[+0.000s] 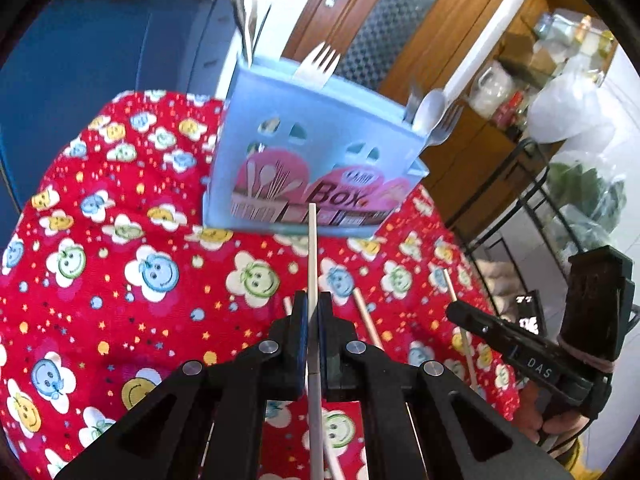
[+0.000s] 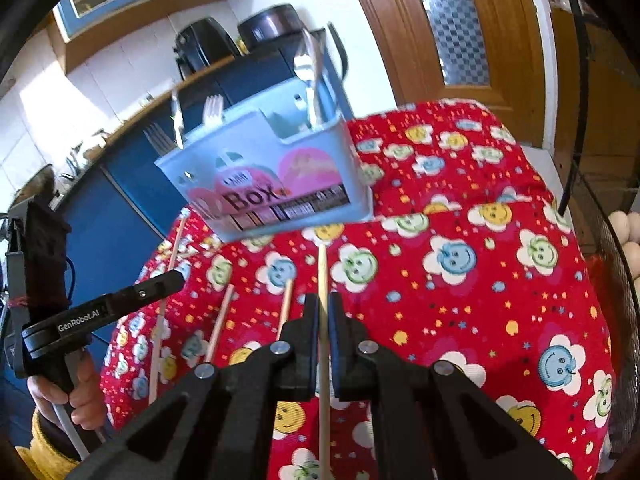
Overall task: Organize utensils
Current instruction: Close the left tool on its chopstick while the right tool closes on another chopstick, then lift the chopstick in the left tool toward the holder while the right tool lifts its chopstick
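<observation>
- The left gripper [image 1: 313, 320] is clamped on a white chopstick [image 1: 312, 248]; the right gripper [image 2: 323, 320] pinches a wooden chopstick [image 2: 322, 272].
- Both sticks look light, stiff and slippery (mid-shaft grips suit them); the blue utensil box [image 1: 320, 168] stands just ahead.

Left tool [image 1: 313, 304] and right tool [image 2: 324, 306] both clamped tight, angled downward.

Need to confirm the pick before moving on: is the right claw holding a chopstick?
Yes, in the right wrist view the right claw is shut on a wooden chopstick that sticks out ahead of its fingers, above the red cloth.
</observation>
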`<state>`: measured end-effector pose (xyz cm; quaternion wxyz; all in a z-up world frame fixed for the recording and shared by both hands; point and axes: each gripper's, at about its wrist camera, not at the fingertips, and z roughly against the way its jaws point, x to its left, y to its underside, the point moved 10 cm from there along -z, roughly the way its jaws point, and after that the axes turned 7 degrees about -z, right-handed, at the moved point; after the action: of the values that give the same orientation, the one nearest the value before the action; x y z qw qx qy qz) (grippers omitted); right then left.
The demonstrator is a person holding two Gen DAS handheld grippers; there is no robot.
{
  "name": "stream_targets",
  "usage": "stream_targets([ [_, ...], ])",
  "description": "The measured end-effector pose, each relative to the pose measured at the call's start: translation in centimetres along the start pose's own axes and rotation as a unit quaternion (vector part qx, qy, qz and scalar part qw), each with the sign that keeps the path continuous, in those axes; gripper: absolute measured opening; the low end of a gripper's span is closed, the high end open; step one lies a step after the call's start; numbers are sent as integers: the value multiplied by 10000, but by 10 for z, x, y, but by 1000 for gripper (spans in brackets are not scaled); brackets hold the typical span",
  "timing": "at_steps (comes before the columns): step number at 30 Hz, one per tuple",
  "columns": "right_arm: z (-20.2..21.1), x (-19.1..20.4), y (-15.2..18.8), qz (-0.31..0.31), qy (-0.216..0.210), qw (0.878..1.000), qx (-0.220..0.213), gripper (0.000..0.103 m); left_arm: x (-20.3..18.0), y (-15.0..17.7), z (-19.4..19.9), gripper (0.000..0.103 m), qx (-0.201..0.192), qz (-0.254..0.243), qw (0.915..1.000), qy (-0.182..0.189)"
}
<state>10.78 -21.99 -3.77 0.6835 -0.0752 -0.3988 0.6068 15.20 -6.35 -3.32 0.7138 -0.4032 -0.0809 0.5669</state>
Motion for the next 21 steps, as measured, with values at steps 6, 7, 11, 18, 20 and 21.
stream_targets([
  [6,15,12,-15,56,-201,9991,-377,6,-7,-15,16,4,-397,-35,9992,-43],
  [7,18,13,-19,66,-230,9987,-452,6,-8,-18,18,4,-450,-36,9990,-42],
  [11,26,17,-29,88,-266,9972,-694,6,-9,-26,25,4,-621,-57,9981,0],
  [18,39,27,-49,170,-331,9937,-1061,6,-15,-42,38,4,-931,-114,9956,53],
  [20,41,29,-54,185,-330,9929,-1131,6,-17,-49,44,4,-1049,-158,9944,36],
  [21,42,31,-58,189,-350,9923,-1176,6,-18,-52,47,4,-1104,-181,9937,36],
])
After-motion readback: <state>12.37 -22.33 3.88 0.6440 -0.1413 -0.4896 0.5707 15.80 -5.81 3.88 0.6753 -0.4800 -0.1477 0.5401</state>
